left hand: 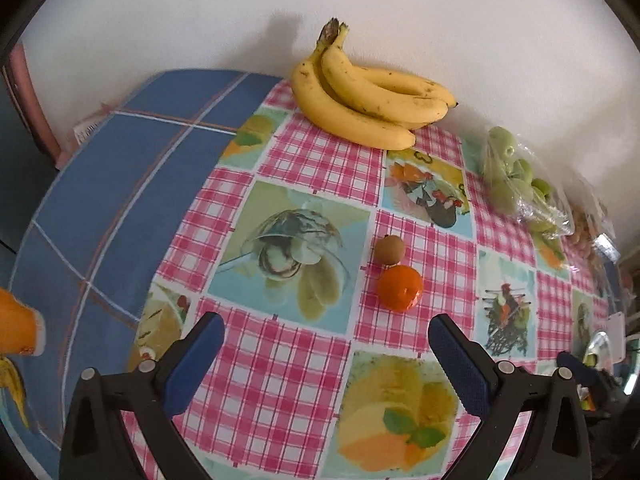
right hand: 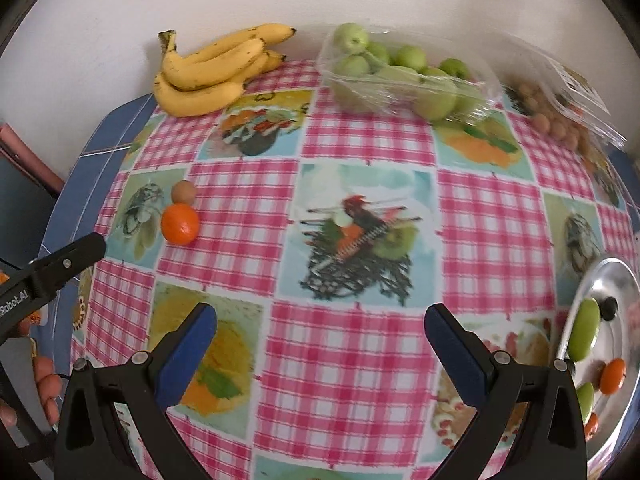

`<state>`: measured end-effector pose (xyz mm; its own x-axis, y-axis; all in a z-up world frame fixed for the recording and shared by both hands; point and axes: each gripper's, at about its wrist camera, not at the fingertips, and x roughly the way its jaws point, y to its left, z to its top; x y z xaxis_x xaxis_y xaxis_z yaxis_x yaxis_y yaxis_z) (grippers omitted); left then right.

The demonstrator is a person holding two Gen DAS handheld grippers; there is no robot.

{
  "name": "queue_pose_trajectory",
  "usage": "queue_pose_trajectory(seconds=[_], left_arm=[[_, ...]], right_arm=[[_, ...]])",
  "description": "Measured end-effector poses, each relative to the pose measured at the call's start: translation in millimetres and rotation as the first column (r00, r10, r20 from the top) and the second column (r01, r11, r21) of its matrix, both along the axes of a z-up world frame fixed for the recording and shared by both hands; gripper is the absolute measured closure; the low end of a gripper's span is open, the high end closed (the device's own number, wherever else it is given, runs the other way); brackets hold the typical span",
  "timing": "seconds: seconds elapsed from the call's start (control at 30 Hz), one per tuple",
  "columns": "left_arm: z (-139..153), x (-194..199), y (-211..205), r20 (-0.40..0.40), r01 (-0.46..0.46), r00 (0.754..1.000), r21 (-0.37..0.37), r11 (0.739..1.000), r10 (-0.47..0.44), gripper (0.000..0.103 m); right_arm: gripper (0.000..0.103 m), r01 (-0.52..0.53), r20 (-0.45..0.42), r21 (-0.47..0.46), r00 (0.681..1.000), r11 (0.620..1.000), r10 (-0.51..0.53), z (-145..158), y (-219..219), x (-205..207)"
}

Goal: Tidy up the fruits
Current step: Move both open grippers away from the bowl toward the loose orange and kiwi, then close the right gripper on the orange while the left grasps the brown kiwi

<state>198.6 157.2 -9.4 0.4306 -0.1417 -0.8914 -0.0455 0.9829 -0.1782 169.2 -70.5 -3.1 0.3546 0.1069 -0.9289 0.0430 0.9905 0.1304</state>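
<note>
Black left gripper (left hand: pixel 326 336) and right gripper (right hand: pixel 320 326); blue ribbed pads (left hand: pixel 460 368); silver pivot screws.

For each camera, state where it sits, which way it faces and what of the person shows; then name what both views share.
Left wrist: sits on the left hand-held gripper, looking forward over the tablecloth toward the wall; its open blue-padded fingers frame the orange ahead.
Right wrist: sits on the right hand-held gripper, open, facing the table's middle; the person's left hand and left hand-held gripper show at left, a metal plate at right.
Shared: bananas, orange, small brown fruit, bagged green fruit.
</note>
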Motion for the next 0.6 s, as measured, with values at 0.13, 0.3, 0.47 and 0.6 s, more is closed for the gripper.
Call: queue_pose_trajectory(seconds=[0.13,0.3,0.47,0.6], left_arm=[[0,17,10,-0.022,0.005,1.000,0.012,1.000,-0.005,0.000],[0,37,17,-0.041,0.046,0.998,0.041,0.998,-0.045,0.000],[-3,50,15,-0.060,0.083,0.995,0.035,0.996,-0.081,0.000],[-14,55,15,-0.071,0.076,0.995,0.021,0.997,-0.075,0.001]], right_arm=[[0.000,-0.018,-0.007,0.008,1.000,1.000,0.018,-3,10,12],[0.000,-0.076,0.007,-0.022,0.997,0.997,0.076,-7,30,29],[0.000,-0.146,0.028,-0.030,0.989,0.989,0.147,-10,56,39],[0.001,-0.186,0.039,-0.036,0.982,0.982,0.187,-18,76,47]])
